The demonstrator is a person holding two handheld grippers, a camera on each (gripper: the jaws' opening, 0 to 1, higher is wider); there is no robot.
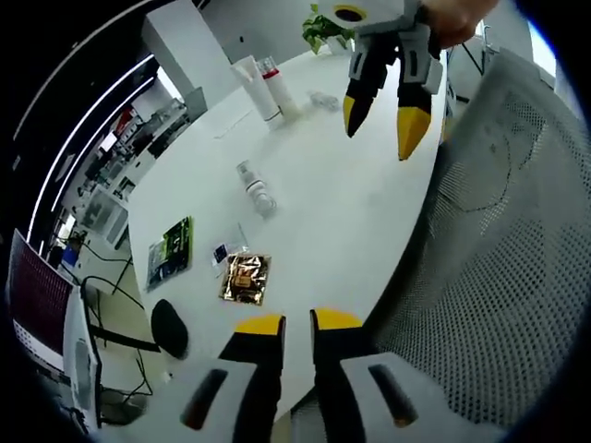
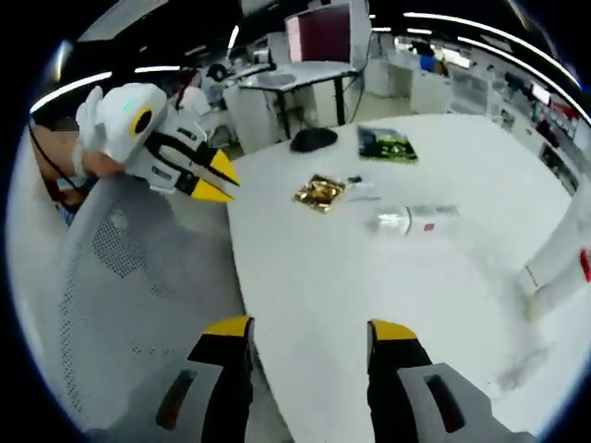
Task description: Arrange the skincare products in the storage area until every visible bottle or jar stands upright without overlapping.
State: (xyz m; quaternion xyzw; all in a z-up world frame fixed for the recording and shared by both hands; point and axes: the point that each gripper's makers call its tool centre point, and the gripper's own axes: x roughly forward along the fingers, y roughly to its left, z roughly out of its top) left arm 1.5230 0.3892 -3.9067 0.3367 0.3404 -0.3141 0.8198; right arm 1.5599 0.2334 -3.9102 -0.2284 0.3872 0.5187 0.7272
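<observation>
A clear bottle point(image 1: 256, 187) point(image 2: 417, 220) lies on its side in the middle of the white table point(image 1: 342, 221) point(image 2: 351, 277). A white tube point(image 1: 256, 88) point(image 2: 559, 258) and a red-capped bottle point(image 1: 277, 88) stand upright at the table's far end, with a small clear item point(image 1: 323, 100) beside them. My left gripper point(image 1: 298, 323) point(image 2: 218, 180) hovers at the table's edge by the chair, its jaws close together and holding nothing. My right gripper point(image 2: 310, 329) point(image 1: 380, 120) is open and empty, held in the air over the table edge.
A gold foil packet point(image 1: 246, 279) point(image 2: 319, 193), a green booklet point(image 1: 170, 252) point(image 2: 387, 145) and a black mouse point(image 1: 169, 328) point(image 2: 314, 139) lie at one end of the table. A grey mesh chair point(image 1: 499, 258) point(image 2: 120, 295) stands against the edge. A plant point(image 1: 323, 32) sits at the far end.
</observation>
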